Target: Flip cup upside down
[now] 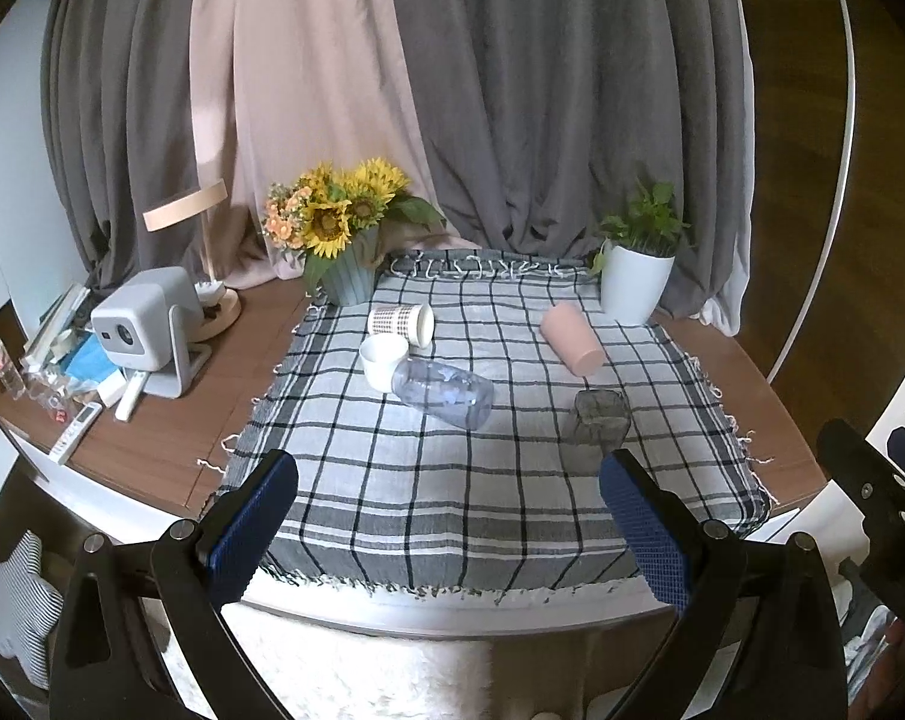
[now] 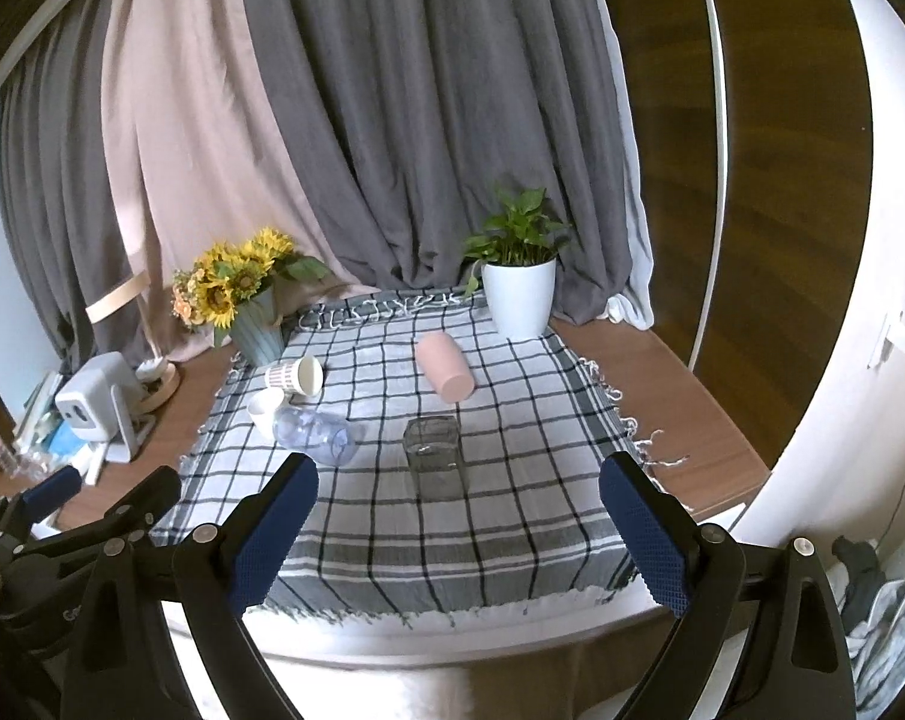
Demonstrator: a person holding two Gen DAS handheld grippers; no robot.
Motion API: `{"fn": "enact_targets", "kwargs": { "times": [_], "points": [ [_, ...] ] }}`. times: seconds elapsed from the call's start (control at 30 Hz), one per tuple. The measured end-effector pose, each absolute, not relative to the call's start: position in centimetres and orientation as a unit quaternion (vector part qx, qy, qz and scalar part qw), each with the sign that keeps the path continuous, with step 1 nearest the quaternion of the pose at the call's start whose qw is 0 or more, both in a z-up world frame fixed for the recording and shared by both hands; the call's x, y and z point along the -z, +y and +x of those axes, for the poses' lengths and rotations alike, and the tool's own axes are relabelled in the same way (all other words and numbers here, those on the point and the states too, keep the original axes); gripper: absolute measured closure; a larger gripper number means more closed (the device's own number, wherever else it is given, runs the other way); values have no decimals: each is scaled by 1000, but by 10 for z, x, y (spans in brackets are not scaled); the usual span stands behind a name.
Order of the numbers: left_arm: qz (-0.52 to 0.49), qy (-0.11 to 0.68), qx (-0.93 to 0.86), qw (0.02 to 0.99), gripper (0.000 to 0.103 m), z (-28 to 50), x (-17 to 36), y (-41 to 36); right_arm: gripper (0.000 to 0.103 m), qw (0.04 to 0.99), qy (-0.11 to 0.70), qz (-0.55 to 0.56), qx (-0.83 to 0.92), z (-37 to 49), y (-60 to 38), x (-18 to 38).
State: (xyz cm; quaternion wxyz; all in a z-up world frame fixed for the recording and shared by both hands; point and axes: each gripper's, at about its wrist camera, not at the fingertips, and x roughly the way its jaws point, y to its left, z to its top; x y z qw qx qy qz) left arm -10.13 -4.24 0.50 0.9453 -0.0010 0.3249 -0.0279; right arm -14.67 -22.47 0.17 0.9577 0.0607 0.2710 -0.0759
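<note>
Several cups are on the checked cloth [image 1: 452,480]. A dark clear glass [image 1: 599,420] [image 2: 435,457] stands nearest the front. A pink cup [image 1: 572,339] [image 2: 445,367] lies on its side at the back right. A clear bluish cup [image 1: 446,393] [image 2: 317,431] lies on its side at the left, next to an upright white cup [image 1: 383,360] [image 2: 266,409]. A patterned paper cup [image 1: 403,324] [image 2: 296,375] lies on its side behind them. My left gripper [image 1: 449,522] and right gripper [image 2: 458,525] are both open and empty, back near the table's front edge.
A sunflower vase [image 1: 341,240] stands at the back left and a white plant pot [image 1: 635,288] at the back right. A small projector [image 1: 146,330], a lamp base and clutter fill the left of the wooden table. Curtains hang behind.
</note>
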Motion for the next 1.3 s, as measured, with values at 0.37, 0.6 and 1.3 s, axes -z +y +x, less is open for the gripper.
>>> {"fn": "enact_targets", "kwargs": {
  "times": [0.37, 0.6, 1.3],
  "points": [
    [-3, 322, 26, 946, 1, -102, -7, -35, 8, 958, 270, 61, 74, -147, -222, -1],
    [-3, 323, 27, 946, 1, -102, -6, -36, 8, 958, 270, 61, 76, -147, -221, 0],
    [2, 321, 38, 946, 1, -101, -5, -36, 8, 958, 271, 61, 77, -149, -216, 3]
  ]
}}
